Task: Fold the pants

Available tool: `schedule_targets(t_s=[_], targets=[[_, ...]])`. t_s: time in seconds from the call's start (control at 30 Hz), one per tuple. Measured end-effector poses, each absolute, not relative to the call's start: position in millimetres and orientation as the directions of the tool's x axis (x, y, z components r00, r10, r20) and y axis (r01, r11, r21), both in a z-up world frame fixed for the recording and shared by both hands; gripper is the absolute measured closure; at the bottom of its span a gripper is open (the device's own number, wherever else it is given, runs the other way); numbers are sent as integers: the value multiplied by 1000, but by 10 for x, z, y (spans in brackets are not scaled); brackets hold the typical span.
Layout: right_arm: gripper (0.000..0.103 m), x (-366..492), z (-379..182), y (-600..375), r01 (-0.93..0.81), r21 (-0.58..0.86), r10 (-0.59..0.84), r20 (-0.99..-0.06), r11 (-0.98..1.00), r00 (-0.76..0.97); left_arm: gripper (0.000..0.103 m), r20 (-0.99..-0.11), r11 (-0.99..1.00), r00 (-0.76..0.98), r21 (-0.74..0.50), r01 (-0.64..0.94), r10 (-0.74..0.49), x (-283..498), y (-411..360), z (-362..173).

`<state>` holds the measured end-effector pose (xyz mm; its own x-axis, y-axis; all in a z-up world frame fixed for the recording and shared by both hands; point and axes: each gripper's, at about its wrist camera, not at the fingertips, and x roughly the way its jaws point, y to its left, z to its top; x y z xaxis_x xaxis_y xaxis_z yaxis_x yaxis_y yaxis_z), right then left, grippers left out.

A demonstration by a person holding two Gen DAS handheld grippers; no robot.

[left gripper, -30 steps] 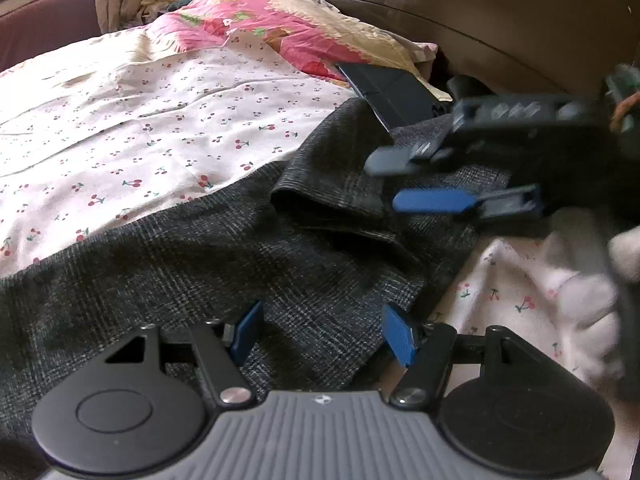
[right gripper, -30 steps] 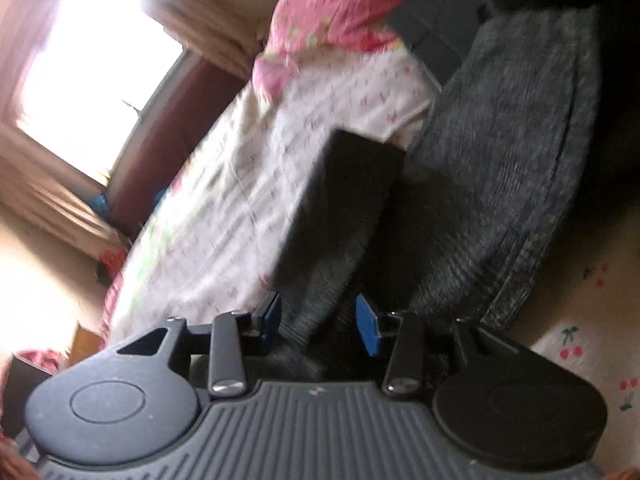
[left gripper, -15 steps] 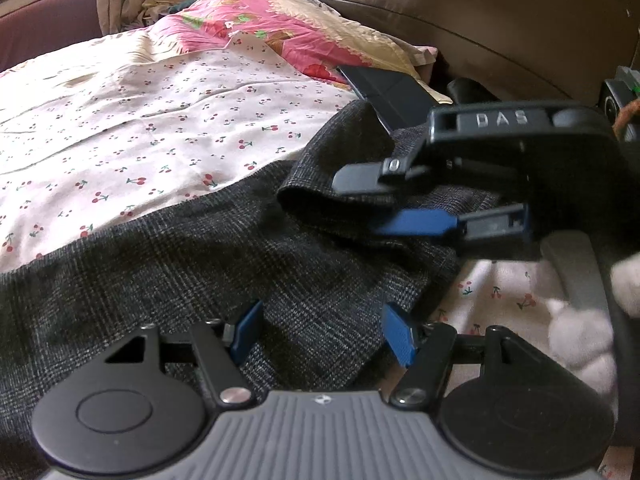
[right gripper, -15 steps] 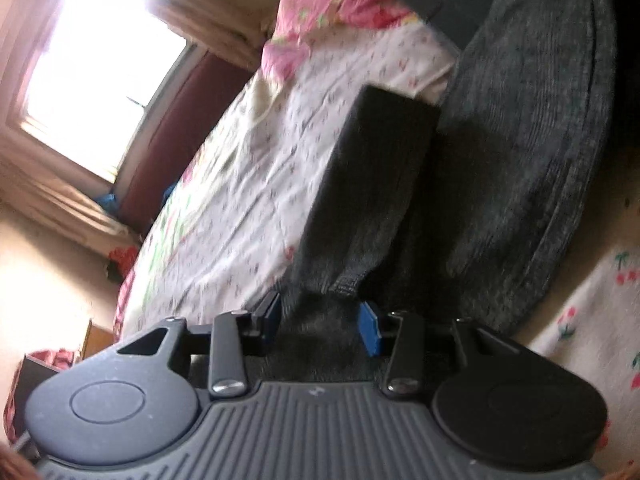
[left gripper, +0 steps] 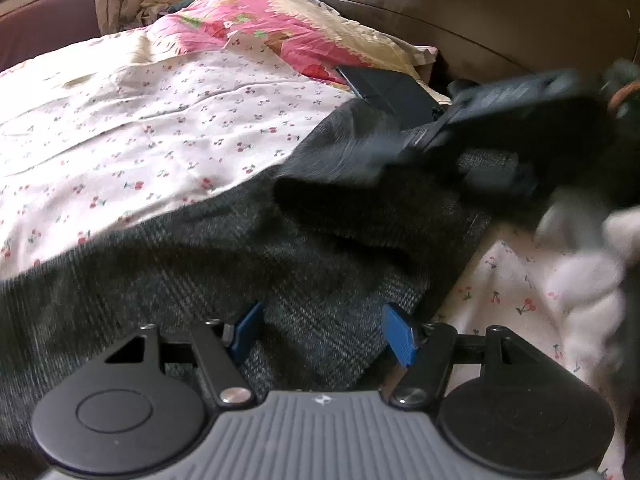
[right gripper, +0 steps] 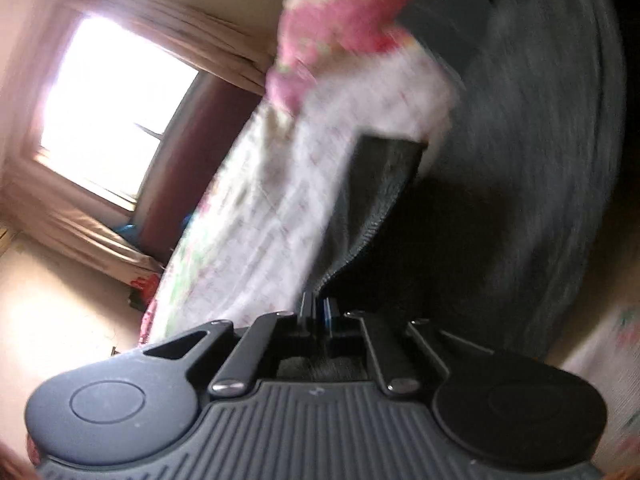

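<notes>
Lying across a bed, the pants (left gripper: 248,248), of dark grey checked cloth, are seen from the left wrist camera with their long axis running from the lower left up toward the right, where a folded-over end points at the headboard (left gripper: 460,8). Nearest the camera, the left claw (left gripper: 322,332) is held just above the cloth with its blue fingers (left gripper: 396,336) spread well apart and nothing between them. Beyond it, a fold of the pants is raised off the flat layer, and a dark shadow is cast beneath that fold. To the right, the right claw (left gripper: 404,152) is seen blurred, reaching in over the pants from the right edge; a pale gloved hand (left gripper: 588,264) is seen below it.

From the right wrist camera, the right claw (right gripper: 318,308) is shown with its fingers drawn together and clamped on an edge of the pants (right gripper: 376,188), a strip of which rises from the fingers toward a squared end. The rest of the cloth is spread to the right in a broad blurred sweep.

Farther off, a white sheet (left gripper: 132,128) printed with small cherries is seen under and beside the pants, and a pink and cream pillow (left gripper: 276,28) is laid at the far end. A flat dark object (left gripper: 388,88) is lodged between pillow and pants. A bright window (right gripper: 108,108) is visible in the distance.
</notes>
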<state>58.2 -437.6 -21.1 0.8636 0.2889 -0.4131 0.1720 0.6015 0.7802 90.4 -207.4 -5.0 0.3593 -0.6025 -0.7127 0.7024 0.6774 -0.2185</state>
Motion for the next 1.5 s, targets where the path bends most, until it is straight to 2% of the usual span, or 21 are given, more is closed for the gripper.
schedule_targets(t_s=[0.17, 0.27, 0.4, 0.53, 0.6, 0.73, 0.8, 0.83, 0.87, 0.93, 1.0, 1.1, 1.17, 1.33, 1.43, 1.5], targets=[[98, 337, 401, -4843, 108, 672, 195, -359, 733, 913, 24, -704, 654, 351, -212, 726, -618, 893, -2271, 43], [98, 180, 624, -5124, 152, 561, 103, -397, 814, 912, 24, -700, 619, 333, -198, 760, -632, 842, -2454, 85], [98, 80, 577, -5437, 249, 462, -8, -463, 851, 886, 24, -710, 569, 304, -164, 806, -636, 745, -2683, 104], [96, 102, 357, -5523, 269, 490, 37, -528, 829, 848, 24, -724, 529, 283, -133, 838, -630, 657, -2810, 101], [93, 95, 246, -5544, 244, 562, 94, -504, 790, 859, 24, -734, 521, 274, -126, 844, -621, 640, -2840, 74], [81, 203, 105, -5555, 201, 654, 187, -472, 729, 861, 24, -746, 519, 268, -120, 846, -610, 627, -2863, 45], [84, 299, 103, -5488, 219, 610, 161, -506, 761, 847, 24, -746, 519, 269, -118, 847, -609, 609, -2848, 49], [90, 361, 126, -5456, 227, 584, 148, -523, 779, 840, 24, -745, 520, 271, -118, 846, -610, 594, -2835, 56], [92, 402, 156, -5430, 215, 576, 151, -521, 789, 840, 24, -743, 520, 273, -117, 846, -611, 604, -2838, 62], [94, 477, 293, -5383, 157, 590, 186, -477, 792, 859, 24, -739, 523, 279, -115, 845, -614, 639, -2840, 74], [94, 503, 544, -5306, 61, 595, 220, -388, 802, 895, 24, -735, 532, 287, -117, 839, -615, 657, -2837, 89], [94, 407, 880, -5156, -70, 518, 239, -267, 853, 934, 23, -732, 541, 292, -123, 832, -616, 692, -2821, 88], [94, 406, 881, -5123, -70, 480, 238, -299, 874, 924, 23, -738, 541, 284, -129, 831, -613, 710, -2825, 61], [94, 487, 297, -5376, 213, 398, 62, -576, 893, 815, 23, -745, 537, 268, -141, 832, -611, 689, -2820, -19], [95, 413, 156, -5544, 251, 462, 74, -578, 851, 812, 22, -750, 529, 263, -134, 838, -607, 680, -2822, -31], [95, 399, 199, -5528, 251, 445, 60, -576, 859, 815, 21, -753, 526, 259, -134, 840, -605, 693, -2841, -28]])
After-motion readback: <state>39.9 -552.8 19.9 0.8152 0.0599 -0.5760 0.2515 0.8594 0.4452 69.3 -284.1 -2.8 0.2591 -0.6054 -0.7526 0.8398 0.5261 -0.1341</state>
